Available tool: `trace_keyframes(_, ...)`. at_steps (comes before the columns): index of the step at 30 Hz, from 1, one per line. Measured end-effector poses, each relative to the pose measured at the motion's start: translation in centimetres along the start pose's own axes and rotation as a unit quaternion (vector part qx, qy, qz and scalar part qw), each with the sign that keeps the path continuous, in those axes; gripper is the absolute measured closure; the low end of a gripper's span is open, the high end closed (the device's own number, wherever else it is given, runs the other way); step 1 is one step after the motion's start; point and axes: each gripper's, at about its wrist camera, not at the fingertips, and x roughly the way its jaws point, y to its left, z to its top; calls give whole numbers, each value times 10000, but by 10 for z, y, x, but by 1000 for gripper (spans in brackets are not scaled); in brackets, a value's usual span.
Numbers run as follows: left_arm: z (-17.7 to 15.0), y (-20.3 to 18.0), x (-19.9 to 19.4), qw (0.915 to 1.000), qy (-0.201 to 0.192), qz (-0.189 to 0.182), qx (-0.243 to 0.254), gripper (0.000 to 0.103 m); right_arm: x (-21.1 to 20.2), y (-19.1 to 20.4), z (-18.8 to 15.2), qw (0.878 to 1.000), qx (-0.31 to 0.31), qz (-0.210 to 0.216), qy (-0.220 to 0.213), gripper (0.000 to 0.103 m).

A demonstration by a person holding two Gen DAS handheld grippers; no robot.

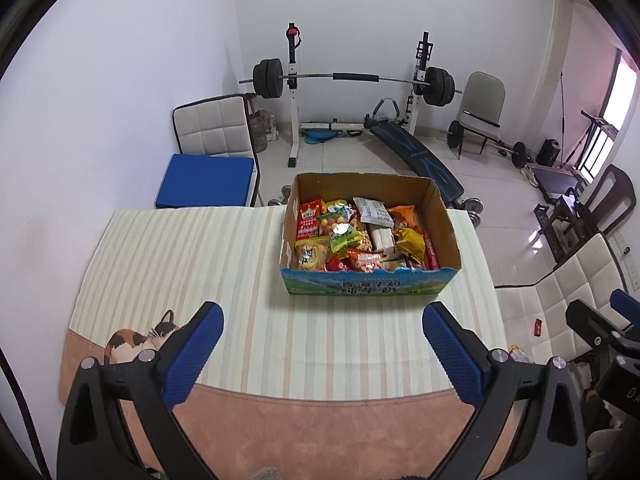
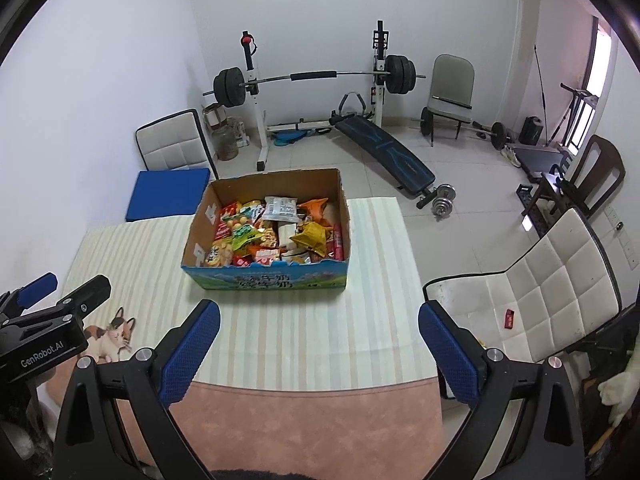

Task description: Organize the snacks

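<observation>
one cardboard box (image 1: 370,280) of mixed snack packets (image 1: 360,236) sits on my striped table mat (image 1: 180,264); my left gripper (image 1: 322,350) gapes empty. right view: right gripper (image 2: 319,346) likewise released, "genrobot.ai" readable on the left one.

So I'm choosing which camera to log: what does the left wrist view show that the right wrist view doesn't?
Only the left wrist view: the right gripper at its right edge.

Only the right wrist view: the left gripper at its left edge, and the whole white quilted chair, which the left view shows only in part.

Both: the open cardboard box full of colourful snack packets on the striped cloth-covered table, the barbell rack behind, and each camera's own jaws wide open and empty.
</observation>
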Motion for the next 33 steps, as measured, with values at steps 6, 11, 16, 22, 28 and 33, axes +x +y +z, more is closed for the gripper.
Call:
trace_keyframes(6,8,-4,17,9999,-97,66,12,1,20,-2,13,9999,-5,-136,-106,1)
trace_keyframes(11,14,-11,29,9999,-111,107,74,1,36,-2,25,9997,-17,-188,-148,1)
trace_keyframes(16,19,-16,39,9998,-75,137,116,1,48,-1,35,9995,-26,-236,-195,1)
trace_keyframes(22,24,-18,47,9999,-52,99,98,1,58,1,40,9994,-59,-276,-190,1)
trace_keyframes(28,29,-17,50,9999,-66,76,72,1,63,0,42,9993,-40,-312,-183,1)
trace_keyframes(33,32,-16,50,9999,-94,63,72,1,65,-1,43,9994,-12,-301,-153,1)
